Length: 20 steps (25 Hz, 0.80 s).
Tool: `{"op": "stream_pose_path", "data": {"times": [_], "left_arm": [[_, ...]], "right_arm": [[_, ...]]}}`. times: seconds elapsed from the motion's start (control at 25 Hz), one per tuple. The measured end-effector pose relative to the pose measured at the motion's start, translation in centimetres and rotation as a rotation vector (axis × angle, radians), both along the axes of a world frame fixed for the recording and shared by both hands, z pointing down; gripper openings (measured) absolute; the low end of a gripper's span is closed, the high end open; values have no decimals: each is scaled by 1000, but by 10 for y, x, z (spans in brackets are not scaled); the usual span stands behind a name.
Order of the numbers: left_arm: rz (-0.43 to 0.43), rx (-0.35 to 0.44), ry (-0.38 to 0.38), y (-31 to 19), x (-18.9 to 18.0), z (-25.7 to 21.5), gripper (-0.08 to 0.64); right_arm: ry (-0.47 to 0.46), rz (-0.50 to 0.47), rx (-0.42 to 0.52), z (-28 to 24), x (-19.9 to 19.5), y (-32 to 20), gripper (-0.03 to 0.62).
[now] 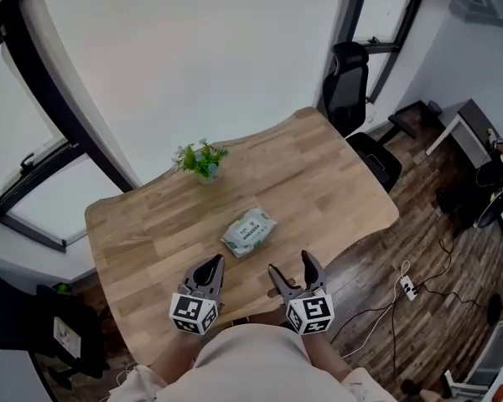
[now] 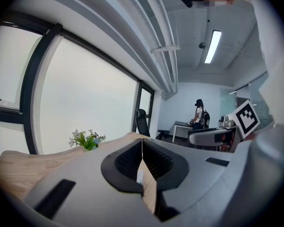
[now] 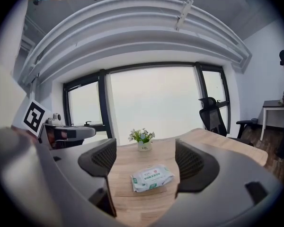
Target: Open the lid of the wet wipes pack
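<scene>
A white and green wet wipes pack (image 1: pixel 249 231) lies flat on the wooden table (image 1: pixel 159 224), its lid down. It also shows between the right jaws in the right gripper view, wipes pack (image 3: pixel 151 178). My left gripper (image 1: pixel 210 268) hovers near the table's front edge, short of the pack, jaws shut with nothing between them. My right gripper (image 1: pixel 292 268) hangs beside it, open and empty, pointing toward the pack from a short distance. In the left gripper view the left gripper (image 2: pixel 142 142) shows its pads pressed together.
A small potted plant (image 1: pixel 202 161) stands at the table's far side, behind the pack. A black office chair (image 1: pixel 352 99) sits beyond the far right corner. A power strip and cables (image 1: pixel 408 287) lie on the floor at the right. A person stands in the far room (image 2: pixel 198 115).
</scene>
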<state>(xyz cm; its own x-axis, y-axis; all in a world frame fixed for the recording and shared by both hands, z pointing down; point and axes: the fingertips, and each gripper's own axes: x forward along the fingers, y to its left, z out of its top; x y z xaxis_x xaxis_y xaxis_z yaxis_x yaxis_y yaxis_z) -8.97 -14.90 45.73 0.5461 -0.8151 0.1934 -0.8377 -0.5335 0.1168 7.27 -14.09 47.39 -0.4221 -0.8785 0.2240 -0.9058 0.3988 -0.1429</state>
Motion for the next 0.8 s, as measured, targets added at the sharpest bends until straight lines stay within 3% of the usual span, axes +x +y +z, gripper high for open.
{"op": "stream_pose_path", "data": {"times": [0.36, 0.52, 0.8], "left_arm": [[-98, -8, -35, -2, 19, 6, 21], [-173, -15, 1, -1, 27, -1, 21], [-173, -16, 8, -2, 35, 4, 21]], "right_arm": [[29, -104, 2, -2, 15, -21, 373], [58, -192, -3, -3, 16, -26, 374], [69, -230, -10, 4, 18, -34, 374]]}}
